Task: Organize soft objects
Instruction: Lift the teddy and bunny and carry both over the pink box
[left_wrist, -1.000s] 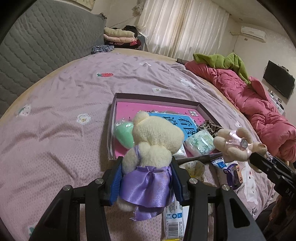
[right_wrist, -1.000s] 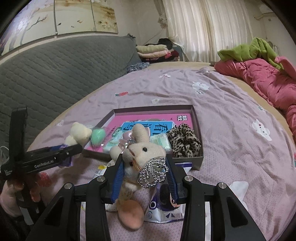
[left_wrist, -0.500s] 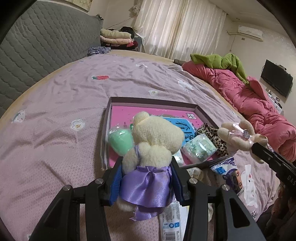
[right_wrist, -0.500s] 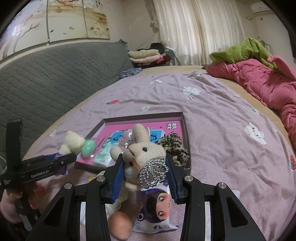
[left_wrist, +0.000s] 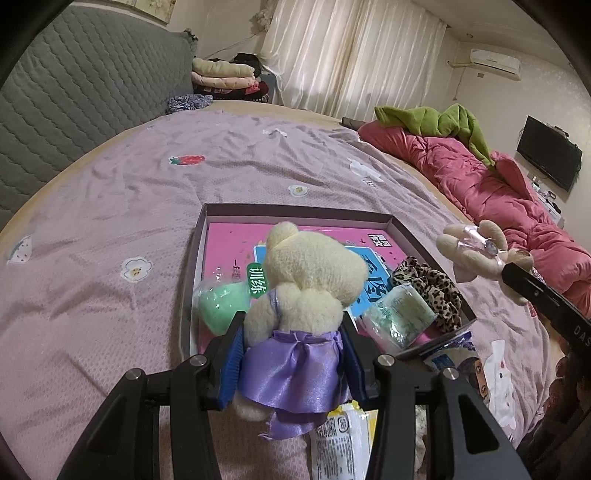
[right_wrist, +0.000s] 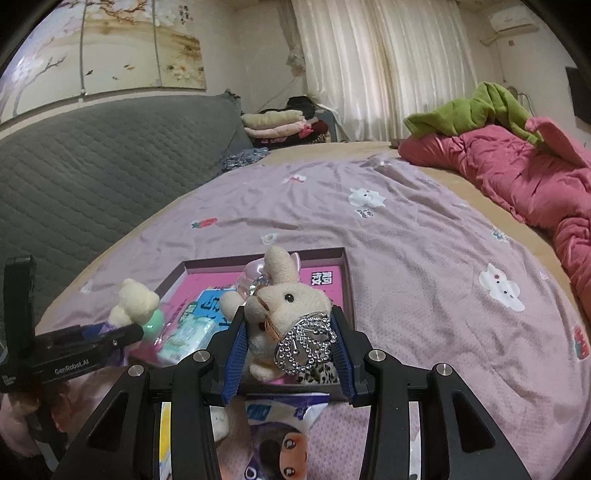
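Tilting downward, claws (left_wrist: 293, 363) (right_wrist: 290, 356) clamping plushes

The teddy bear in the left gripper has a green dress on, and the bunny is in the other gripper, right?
Not quite. The teddy bear in the left gripper wears a purple dress, as the left wrist view shows. The bunny is indeed in the right gripper.

Snack packets (left_wrist: 341, 439) behind tool bodies.
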